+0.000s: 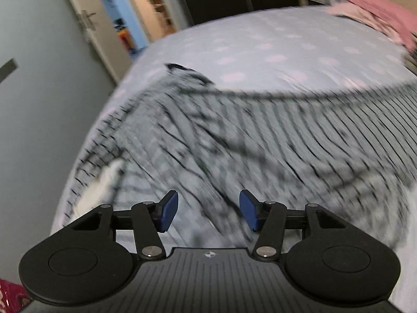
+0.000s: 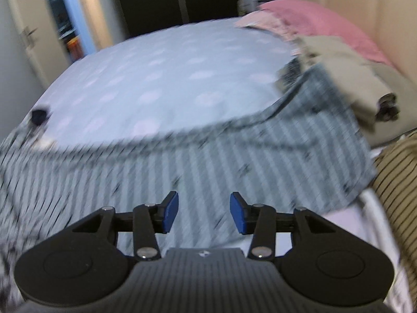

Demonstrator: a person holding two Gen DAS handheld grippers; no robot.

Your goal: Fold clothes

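A grey striped garment [image 1: 234, 143] lies spread across the near part of the bed, blurred by motion; it also shows in the right wrist view [image 2: 203, 167]. A dark collar or cuff end [image 1: 179, 67] sits at its far left. My left gripper [image 1: 208, 214] is open and empty, hovering above the garment's wrinkled left part. My right gripper [image 2: 204, 212] is open and empty above the garment's smoother right part.
The bed has a pale blue sheet with pink dots [image 2: 161, 73]. A pink pillow [image 2: 325, 23] and a beige folded cloth [image 2: 346, 67] lie at the far right. A brown striped cloth [image 2: 398, 190] is at the right edge. A door [image 1: 86, 23] stands left.
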